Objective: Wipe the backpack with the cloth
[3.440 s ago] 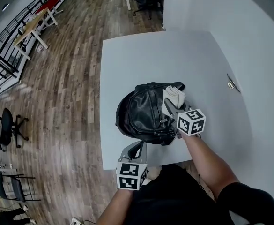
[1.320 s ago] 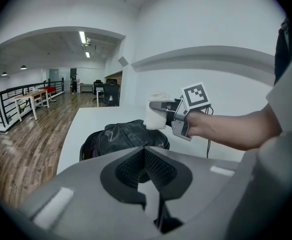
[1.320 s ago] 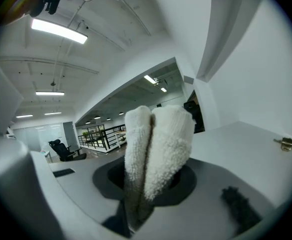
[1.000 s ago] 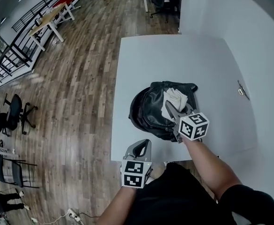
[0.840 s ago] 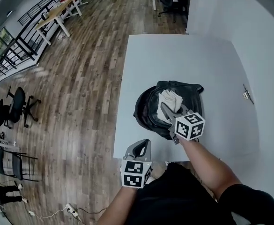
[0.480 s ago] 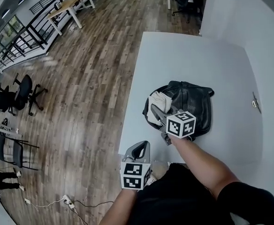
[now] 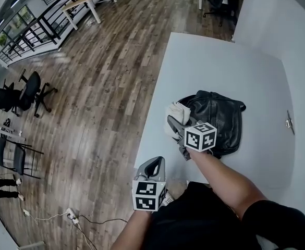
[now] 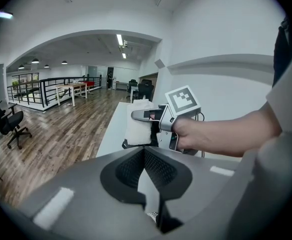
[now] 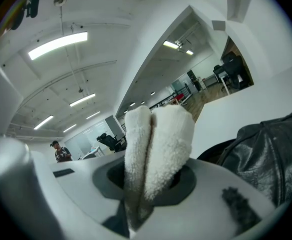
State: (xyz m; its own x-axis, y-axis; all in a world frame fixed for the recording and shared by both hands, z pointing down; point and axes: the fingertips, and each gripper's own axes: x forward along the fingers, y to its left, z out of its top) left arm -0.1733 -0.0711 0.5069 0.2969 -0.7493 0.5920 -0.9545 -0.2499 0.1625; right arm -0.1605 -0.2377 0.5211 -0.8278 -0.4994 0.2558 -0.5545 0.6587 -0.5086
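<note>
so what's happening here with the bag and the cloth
A person holds a gripper in each hand at a white table. The right gripper is clamped on a folded white cloth at the left end of a black leather backpack that lies on the table, so it looks like mid-wipe. The left gripper is shut on nothing, held back near the person's body, off the bag.
</note>
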